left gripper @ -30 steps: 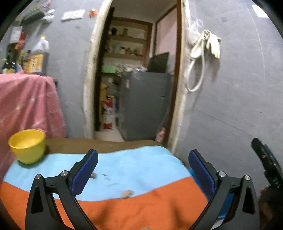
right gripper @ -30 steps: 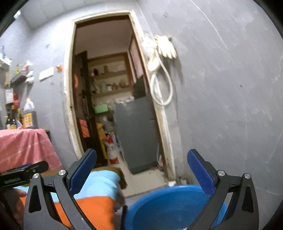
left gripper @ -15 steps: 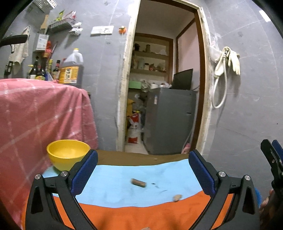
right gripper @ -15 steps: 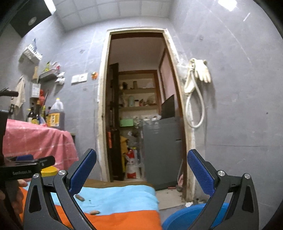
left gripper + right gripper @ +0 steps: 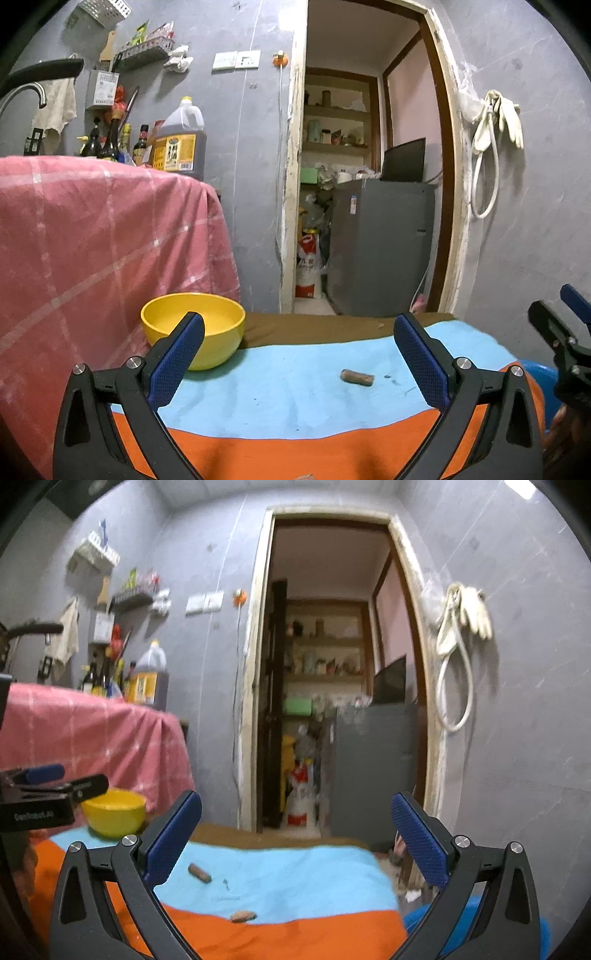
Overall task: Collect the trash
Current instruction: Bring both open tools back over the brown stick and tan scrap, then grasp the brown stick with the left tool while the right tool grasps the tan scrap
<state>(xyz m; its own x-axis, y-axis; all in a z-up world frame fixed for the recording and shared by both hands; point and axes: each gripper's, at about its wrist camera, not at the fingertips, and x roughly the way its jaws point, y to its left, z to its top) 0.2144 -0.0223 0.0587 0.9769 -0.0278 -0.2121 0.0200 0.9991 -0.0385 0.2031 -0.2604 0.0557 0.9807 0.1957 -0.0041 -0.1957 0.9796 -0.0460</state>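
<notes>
A small brown stub of trash (image 5: 357,377) lies on the light-blue band of the striped cloth (image 5: 280,391); the right wrist view shows it too (image 5: 199,872). A second brown scrap (image 5: 243,916) rests where blue meets orange. A yellow bowl (image 5: 193,329) stands at the cloth's far left. My left gripper (image 5: 295,360) hovers open above the cloth with nothing between its fingers, the stub ahead and to the right. My right gripper (image 5: 295,840) is open too, empty, above the cloth's right part. A blue basin (image 5: 476,928) sits low beside the table's right edge.
A pink checked cloth (image 5: 92,236) covers a counter on the left, with bottles and an oil jug (image 5: 180,138) on top. Straight ahead an open doorway (image 5: 365,184) leads to a grey cabinet and shelves. A hose and gloves (image 5: 495,125) hang on the right wall.
Both grippers have swung up and left, so the bowl and the pink counter shifted toward the middle of view. The blue basin dropped to the lower right edge. Both stay open.
</notes>
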